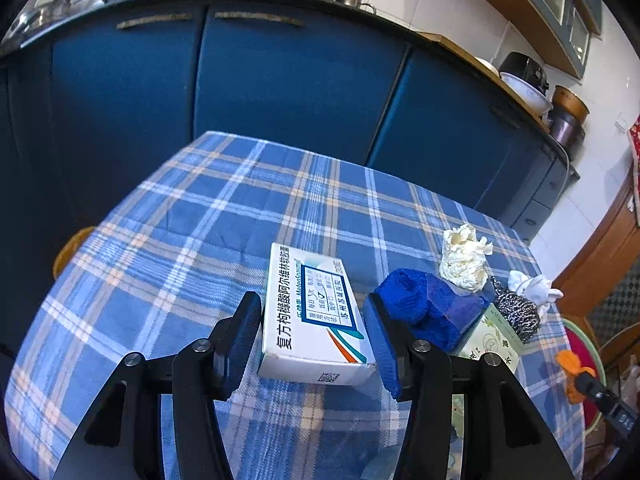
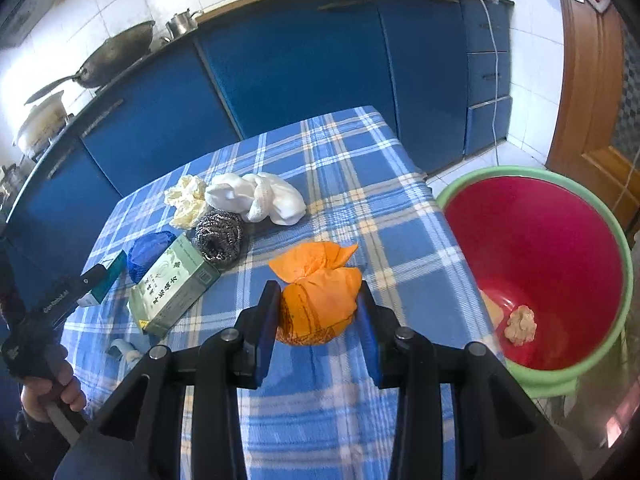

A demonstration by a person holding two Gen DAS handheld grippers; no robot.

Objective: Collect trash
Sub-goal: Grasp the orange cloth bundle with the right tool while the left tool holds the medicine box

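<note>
A white medicine box [image 1: 316, 320] lies on the blue plaid tablecloth [image 1: 200, 220] between the fingers of my left gripper [image 1: 314, 340], whose jaws are open around it with small gaps. My right gripper [image 2: 318, 316] is shut on an orange crumpled paper wad [image 2: 320, 300] above the cloth [image 2: 360, 184]. A red bin with a green rim [image 2: 536, 248] stands right of the table and holds a beige wad [image 2: 520, 325]. A yellowish tissue wad [image 1: 466, 258] also shows in the right wrist view [image 2: 186, 200].
On the table lie a blue knitted roll [image 1: 416, 300], a green box [image 2: 174, 288], a steel scourer [image 2: 218, 236] and a white cloth [image 2: 256, 196]. Blue kitchen cabinets [image 1: 260, 80] stand behind the table. A wooden door [image 2: 588, 92] is at the right.
</note>
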